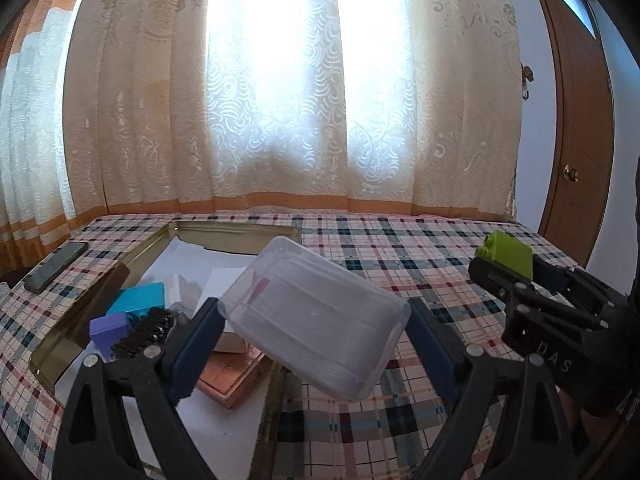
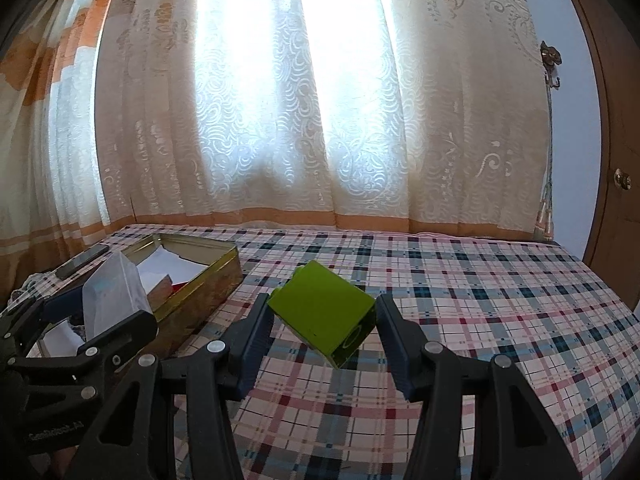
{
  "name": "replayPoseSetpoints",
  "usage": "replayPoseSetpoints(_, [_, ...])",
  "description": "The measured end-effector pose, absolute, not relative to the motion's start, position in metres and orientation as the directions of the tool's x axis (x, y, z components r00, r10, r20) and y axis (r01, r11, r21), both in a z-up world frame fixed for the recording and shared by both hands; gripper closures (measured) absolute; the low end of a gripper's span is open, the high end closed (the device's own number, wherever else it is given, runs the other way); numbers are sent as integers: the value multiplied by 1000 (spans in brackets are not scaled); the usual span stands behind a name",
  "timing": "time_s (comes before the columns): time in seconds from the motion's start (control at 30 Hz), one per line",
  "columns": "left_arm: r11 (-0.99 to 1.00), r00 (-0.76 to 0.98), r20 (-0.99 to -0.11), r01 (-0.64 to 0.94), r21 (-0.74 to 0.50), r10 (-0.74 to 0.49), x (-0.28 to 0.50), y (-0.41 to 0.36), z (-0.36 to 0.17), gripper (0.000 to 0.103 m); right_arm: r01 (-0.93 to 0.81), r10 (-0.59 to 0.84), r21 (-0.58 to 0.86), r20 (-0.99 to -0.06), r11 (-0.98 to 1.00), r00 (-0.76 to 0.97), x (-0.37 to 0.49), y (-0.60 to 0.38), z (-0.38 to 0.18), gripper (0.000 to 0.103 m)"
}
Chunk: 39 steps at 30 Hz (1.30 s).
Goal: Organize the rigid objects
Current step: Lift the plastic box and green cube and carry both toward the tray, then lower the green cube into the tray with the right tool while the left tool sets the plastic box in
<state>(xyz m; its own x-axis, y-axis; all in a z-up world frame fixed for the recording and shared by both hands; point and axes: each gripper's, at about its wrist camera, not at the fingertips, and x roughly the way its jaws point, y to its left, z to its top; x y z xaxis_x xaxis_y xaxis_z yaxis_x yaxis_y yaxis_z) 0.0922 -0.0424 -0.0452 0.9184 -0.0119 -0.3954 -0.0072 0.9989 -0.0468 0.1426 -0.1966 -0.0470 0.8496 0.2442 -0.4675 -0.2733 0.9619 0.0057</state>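
The checked cloth (image 2: pixel 460 300) fills the lower half of both views, and the gold tin (image 1: pixel 52 344) sits open at lower left of the left view, holding a blue box (image 1: pixel 138 300), a purple block (image 1: pixel 107 330), a black brush (image 1: pixel 140 332) and a pink box (image 1: pixel 230 378). The left claw (image 1: pixel 314 330) is raised above the tin's near corner, fingers spread wide around a tilted clear plastic box (image 1: pixel 320 320), pressing on both its ends. The right claw (image 2: pixel 324 328) hangs over bare cloth at centre, fingers closed in on a tilted green block (image 2: pixel 320 312). A phone (image 1: pixel 56 266) lies beside the tin at far left.
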Motion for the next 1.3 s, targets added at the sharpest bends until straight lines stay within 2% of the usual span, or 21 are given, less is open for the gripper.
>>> replayPoseSetpoints(0.8, [992,918,-395,-87,-91,44,64,4,-42,12,-418,375,10,-465,908,802,129,-147,-45,48])
replayPoseSetpoints(1.0, [987,919,-382,-139,-76,100,61,25,-29,12,-482,436,10,-444,876,783,137,-122,-25,48])
replayPoseSetpoints(1.3, [966,873,-441,-254,-41,211,75,72,-25,12,-563,510,27,-461,826,726,160,-79,-8,48])
